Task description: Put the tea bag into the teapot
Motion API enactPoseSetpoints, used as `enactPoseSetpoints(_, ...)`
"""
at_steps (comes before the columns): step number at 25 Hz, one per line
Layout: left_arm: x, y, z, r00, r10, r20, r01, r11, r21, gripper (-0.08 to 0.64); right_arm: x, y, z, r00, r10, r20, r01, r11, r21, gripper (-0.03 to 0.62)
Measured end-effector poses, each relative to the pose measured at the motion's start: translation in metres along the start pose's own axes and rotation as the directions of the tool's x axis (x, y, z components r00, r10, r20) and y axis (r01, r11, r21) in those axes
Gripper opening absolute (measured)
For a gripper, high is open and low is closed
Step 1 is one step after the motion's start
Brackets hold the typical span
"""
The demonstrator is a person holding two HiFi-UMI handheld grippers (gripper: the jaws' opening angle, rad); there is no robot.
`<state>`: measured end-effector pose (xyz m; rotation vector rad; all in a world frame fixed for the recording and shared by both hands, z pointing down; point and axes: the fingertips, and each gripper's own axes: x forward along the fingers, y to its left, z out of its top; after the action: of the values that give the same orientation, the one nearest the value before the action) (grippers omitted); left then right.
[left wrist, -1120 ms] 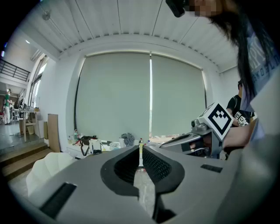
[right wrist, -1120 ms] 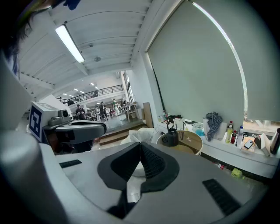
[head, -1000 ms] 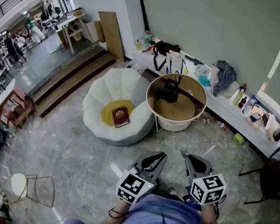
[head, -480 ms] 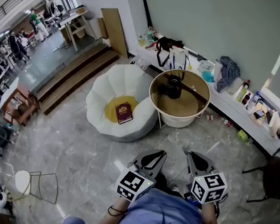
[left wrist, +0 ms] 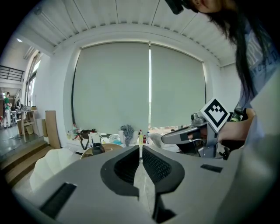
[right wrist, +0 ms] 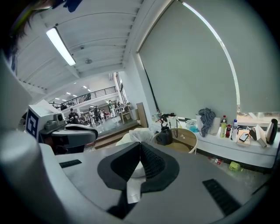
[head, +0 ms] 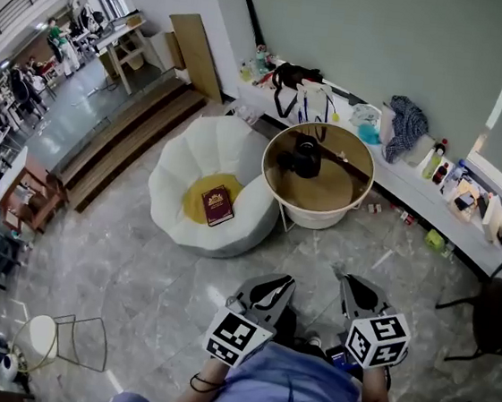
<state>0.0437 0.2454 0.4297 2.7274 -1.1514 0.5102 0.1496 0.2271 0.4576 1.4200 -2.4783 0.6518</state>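
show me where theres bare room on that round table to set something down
Free: the near half of the round table, between the teapot and the front rim. Its far side holds the teapot and a thin dark strip. Crowded: the window ledge behind, packed with bottles and a cloth.

Left gripper (head: 270,290) held low, just ahead of the torso; its fingers (left wrist: 131,164) pressed together tip to tip, nothing between them; right gripper (head: 355,293) near it at about the same height, fingers (right wrist: 151,164) likewise closed and empty; both point forward, away from the body, roughly parallel and not touching; marker cubes (head: 237,336) tilted up toward the head; right hand (left wrist: 236,131) wrapped round its handle; left wrist (head: 213,376) ringed by a dark band (head: 200,383); forearms tucked in close.
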Motion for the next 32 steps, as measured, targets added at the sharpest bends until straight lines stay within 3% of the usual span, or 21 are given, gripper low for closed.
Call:
enactPoseSetpoints(5, 0.014, 0.034, -0.012, 0.999, 0.015, -0.034, -0.016, 1.000, -0.019, 0.017, 0.033, -0.013, 0.002, 0.999, -0.010, -0.032, 0.010, 1.000, 0.015, 0.018)
enactPoseSetpoints(20, 0.076, 0.169, 0.005, 1.000, 0.004, -0.020, -0.005, 0.998, -0.062, 0.017, 0.159, -0.030, 0.052, 0.996, -0.017, -0.085, 0.021, 0.999, 0.043, 0.018)
enactPoseSetpoints(32, 0.110, 0.236, 0.020, 0.998, -0.068, 0.003, 0.068, 0.996, -0.062, 0.017, 0.223, -0.038, 0.084, 0.992, -0.074, -0.101, 0.080, 0.995, 0.053, 0.018)
